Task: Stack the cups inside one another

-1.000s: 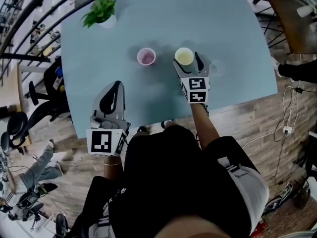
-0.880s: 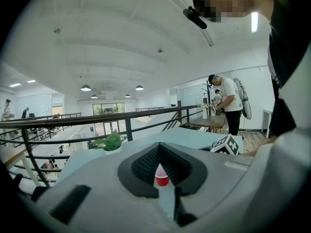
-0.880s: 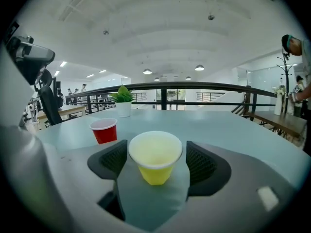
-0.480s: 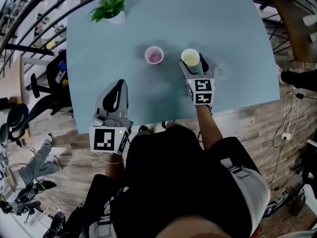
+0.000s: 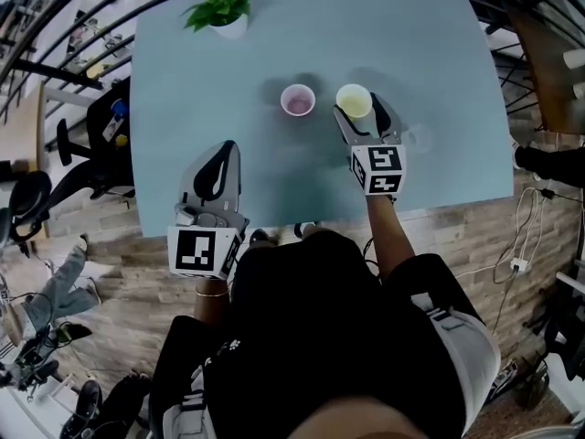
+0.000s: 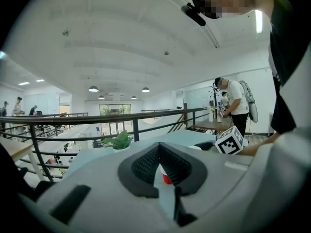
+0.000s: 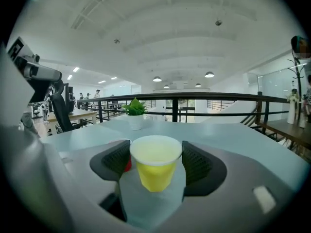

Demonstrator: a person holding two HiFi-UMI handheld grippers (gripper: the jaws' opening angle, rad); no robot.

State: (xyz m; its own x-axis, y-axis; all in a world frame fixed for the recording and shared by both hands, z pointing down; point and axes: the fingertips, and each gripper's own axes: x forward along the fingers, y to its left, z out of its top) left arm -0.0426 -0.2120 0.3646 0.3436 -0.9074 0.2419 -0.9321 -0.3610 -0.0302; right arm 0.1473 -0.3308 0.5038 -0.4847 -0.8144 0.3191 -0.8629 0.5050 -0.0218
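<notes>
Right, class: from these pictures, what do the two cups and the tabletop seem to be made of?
Yellow cup: probably thin plastic or coated paper; smooth wall, rolled pale rim.
Red cup: likely the same, but too small to confirm.
Tabletop: smooth pale blue with a faint sheen, perhaps laminate or paint.

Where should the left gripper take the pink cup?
Probably the side wall under the rim, coming in level from the near edge of the table. The pink cup stands upright, mouth up, and the yellow cup in the right gripper crowds its right, so pinch across the wall, mouth left clear.
</notes>
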